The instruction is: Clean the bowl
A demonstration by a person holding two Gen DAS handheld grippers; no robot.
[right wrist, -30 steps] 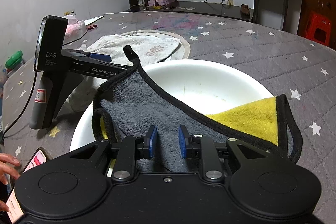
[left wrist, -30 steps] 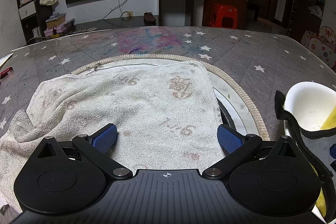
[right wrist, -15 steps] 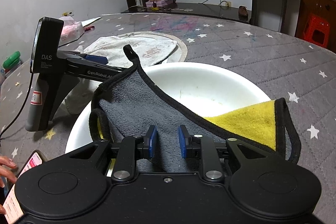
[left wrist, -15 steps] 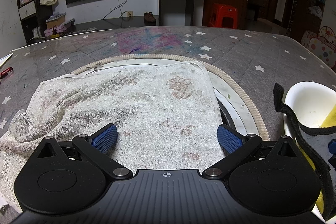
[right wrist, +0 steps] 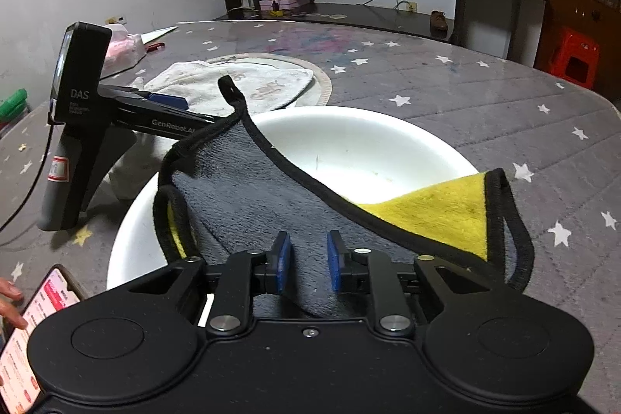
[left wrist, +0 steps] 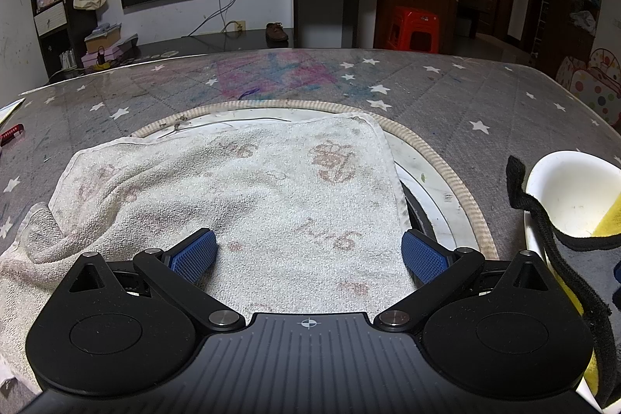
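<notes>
A white bowl [right wrist: 361,146] stands on the star-patterned table; it also shows at the right edge of the left wrist view [left wrist: 574,193]. My right gripper [right wrist: 308,260] is shut on a grey and yellow cloth [right wrist: 248,196] with black trim, held over the bowl's near rim. The cloth also shows in the left wrist view [left wrist: 559,239]. My left gripper [left wrist: 310,253] is open and empty, resting above a stained white towel [left wrist: 233,193]. In the right wrist view the left gripper [right wrist: 163,113] stands on the table left of the bowl.
The white towel lies over a round mat [left wrist: 446,165] with a woven rim. A hand with a phone [right wrist: 23,332] is at the lower left of the right wrist view. A red pen [left wrist: 11,134] and papers [right wrist: 151,35] lie at the far left.
The right gripper with the cloth has shifted slightly over the bowl, and the cloth's raised corner has moved a little. The left gripper has not moved.
</notes>
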